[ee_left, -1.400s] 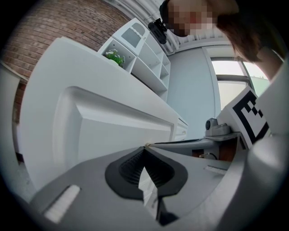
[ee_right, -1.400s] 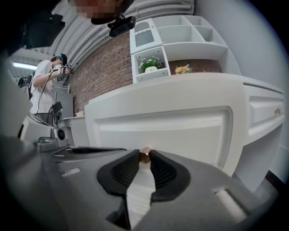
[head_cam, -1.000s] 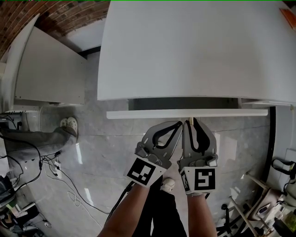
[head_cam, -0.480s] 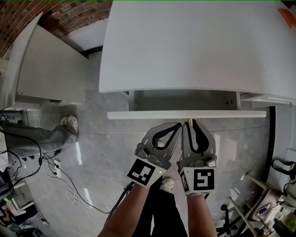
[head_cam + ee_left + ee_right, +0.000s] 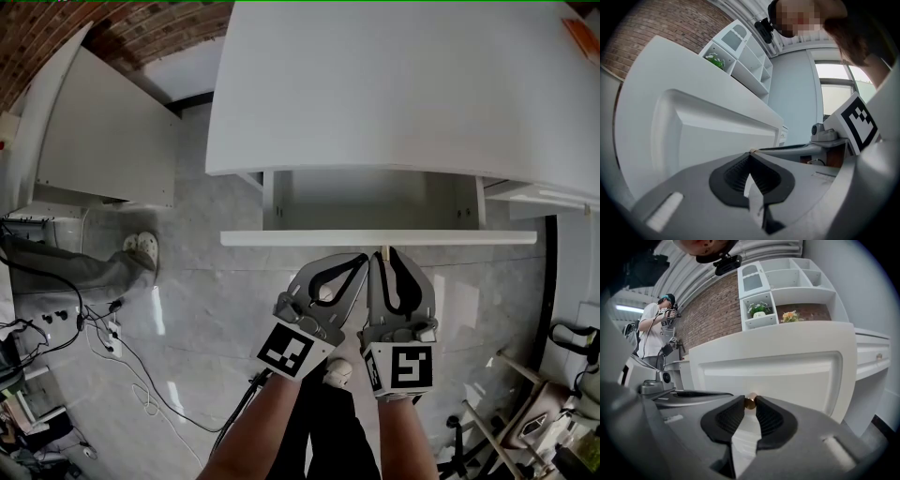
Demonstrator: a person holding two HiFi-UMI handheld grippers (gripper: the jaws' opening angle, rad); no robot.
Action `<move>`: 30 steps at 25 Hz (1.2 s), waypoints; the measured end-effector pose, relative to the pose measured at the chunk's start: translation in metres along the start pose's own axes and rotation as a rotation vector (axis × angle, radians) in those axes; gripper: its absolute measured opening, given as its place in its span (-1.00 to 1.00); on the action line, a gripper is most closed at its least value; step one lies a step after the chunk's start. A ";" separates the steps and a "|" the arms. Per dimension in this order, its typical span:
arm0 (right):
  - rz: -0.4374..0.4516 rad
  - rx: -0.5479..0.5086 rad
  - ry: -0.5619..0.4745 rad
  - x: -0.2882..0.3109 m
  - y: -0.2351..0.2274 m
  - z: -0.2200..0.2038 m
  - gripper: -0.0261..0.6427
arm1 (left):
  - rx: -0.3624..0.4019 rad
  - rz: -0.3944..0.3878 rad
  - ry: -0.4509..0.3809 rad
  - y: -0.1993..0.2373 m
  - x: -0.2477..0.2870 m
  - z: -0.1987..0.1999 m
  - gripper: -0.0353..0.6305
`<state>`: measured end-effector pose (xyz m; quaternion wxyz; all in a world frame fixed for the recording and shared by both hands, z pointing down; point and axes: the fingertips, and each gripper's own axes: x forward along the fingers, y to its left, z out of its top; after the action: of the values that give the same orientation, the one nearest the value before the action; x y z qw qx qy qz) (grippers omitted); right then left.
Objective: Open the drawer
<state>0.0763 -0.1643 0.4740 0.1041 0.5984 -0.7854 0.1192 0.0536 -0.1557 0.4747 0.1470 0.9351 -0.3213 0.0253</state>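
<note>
The white drawer (image 5: 375, 238) stands partly pulled out from under the white counter (image 5: 403, 94), with its empty inside (image 5: 366, 211) showing. My right gripper (image 5: 386, 253) is shut on the small brass knob (image 5: 750, 401) at the middle of the drawer front (image 5: 778, 371). My left gripper (image 5: 364, 257) sits just left of it, fingertips together, pointing at the same spot. In the left gripper view the tips (image 5: 751, 153) meet in front of the panelled drawer front (image 5: 717, 136), with nothing clearly between them.
A second white cabinet (image 5: 103, 141) stands at the left, with a person's legs and shoes (image 5: 141, 248) beside it. Cables (image 5: 122, 366) lie on the grey floor at lower left. Clutter (image 5: 553, 394) fills the lower right. A shelf unit (image 5: 787, 291) rises behind the counter.
The drawer has slid further out from under the counter, so more of its inside shows. Both grippers have come back with it, the right one still on the knob.
</note>
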 end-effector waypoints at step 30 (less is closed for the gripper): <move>0.001 0.007 0.000 -0.053 0.015 -0.019 -0.70 | 0.002 -0.002 -0.005 -0.043 -0.035 -0.016 -0.90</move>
<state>0.0759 -0.1063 0.4749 0.1018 0.5984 -0.7853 0.1220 0.0532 -0.0983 0.4738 0.1455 0.9357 -0.3206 0.0232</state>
